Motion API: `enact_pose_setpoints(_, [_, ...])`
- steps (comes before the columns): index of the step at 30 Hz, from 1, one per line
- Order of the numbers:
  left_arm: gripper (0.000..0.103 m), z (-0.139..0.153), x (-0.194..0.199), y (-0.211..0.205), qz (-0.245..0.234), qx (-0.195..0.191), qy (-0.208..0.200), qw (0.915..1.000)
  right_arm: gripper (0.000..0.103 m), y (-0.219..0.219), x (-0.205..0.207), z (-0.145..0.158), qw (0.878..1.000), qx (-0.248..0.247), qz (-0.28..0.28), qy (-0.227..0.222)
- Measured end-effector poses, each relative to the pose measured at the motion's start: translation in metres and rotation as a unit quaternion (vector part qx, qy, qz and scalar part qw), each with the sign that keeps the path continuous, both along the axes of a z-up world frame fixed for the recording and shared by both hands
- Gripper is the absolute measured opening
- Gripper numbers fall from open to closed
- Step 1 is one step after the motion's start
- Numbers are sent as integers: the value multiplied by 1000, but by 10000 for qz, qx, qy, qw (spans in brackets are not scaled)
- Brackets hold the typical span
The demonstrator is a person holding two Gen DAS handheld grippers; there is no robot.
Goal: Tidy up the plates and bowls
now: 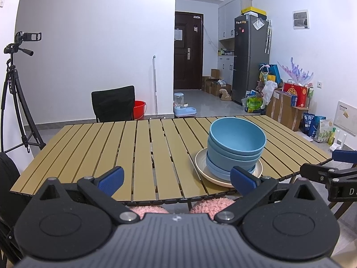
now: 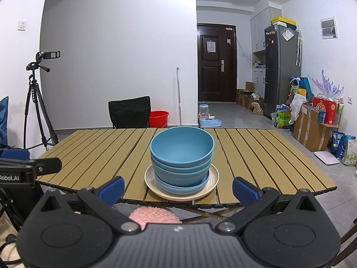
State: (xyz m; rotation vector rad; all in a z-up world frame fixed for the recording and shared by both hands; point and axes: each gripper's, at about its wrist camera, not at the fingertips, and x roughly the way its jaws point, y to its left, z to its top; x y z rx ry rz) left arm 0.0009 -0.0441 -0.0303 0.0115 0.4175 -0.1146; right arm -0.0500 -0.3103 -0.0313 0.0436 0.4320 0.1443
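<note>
a plain room with white walls, a dark door at the back and a tripod with a camera at the side; in the middle stands a folding table (image 2: 89, 151) of yellow-brown slats. on the table, close to its near edge, lies a cream plate (image 2: 214, 178). on the cream plate sit blue plates (image 2: 180, 188), and in these is a nest of blue bowls (image 2: 181, 147), several one inside the other, all upright.

the left gripper (image 1: 177, 177) hangs in front of the near edge, to the left of the cream plate, its tongs spread wide and holding nothing. the right gripper (image 2: 178, 187) is straight before the cream plate, also spread wide and empty, not touching it.

the stack looks already sorted, so the task seems near its end or near its start; i cannot tell which.

the dishes look like matte plastic or similar: i judge them light, stiff and not very fragile, but smooth, so they may slip. the best hold is on a rim, one finger inside and one outside. nested bowls can stick together, so a lift may bring two.
</note>
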Motion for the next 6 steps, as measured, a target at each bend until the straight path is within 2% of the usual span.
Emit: enact_pose_setpoints(6, [103, -1, 0, 1, -29, -30, 12, 10000, 103, 0, 0, 0, 10000, -1, 1, 1])
